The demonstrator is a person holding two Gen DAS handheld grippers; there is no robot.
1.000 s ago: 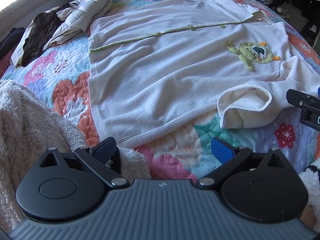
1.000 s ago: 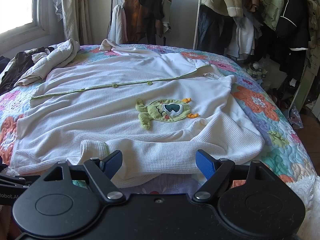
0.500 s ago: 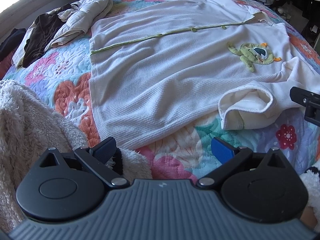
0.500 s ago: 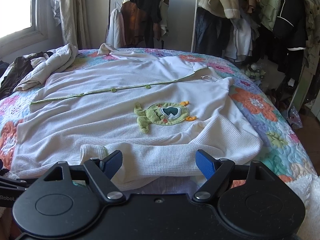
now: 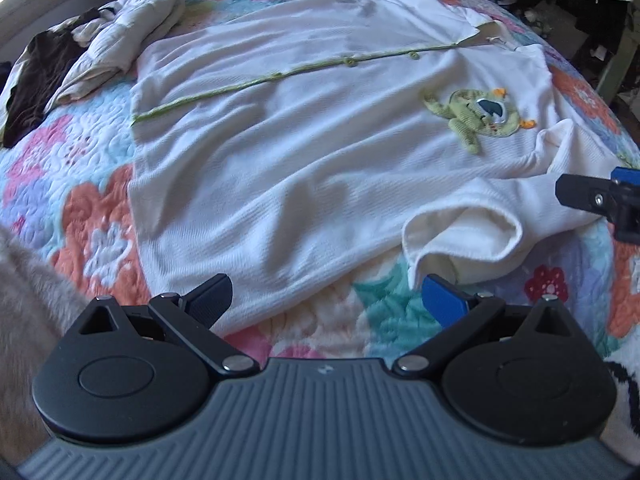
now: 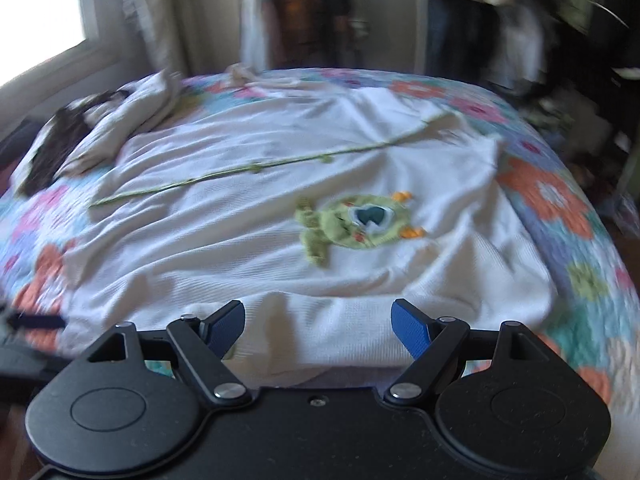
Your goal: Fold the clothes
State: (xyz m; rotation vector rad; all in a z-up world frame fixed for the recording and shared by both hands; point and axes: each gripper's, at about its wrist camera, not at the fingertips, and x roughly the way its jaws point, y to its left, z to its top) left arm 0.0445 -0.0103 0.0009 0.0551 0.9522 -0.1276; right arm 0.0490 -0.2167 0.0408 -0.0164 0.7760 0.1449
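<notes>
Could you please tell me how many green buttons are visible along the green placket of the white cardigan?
3: small green crocheted buttons along the green placket, at and, on the white waffle-knit cardigan. More may be hidden near the collar.

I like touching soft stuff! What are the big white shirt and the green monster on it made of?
The white shirt looks like a soft knit, probably cotton: tiny waffle-like ridges run across it and it drapes in loose folds. The green monster seems to be a fuzzy, stitched-on patch, perhaps yarn or terry, since it looks bumpy and raised. The bedspread under them looks like puffy quilted fabric.
</notes>
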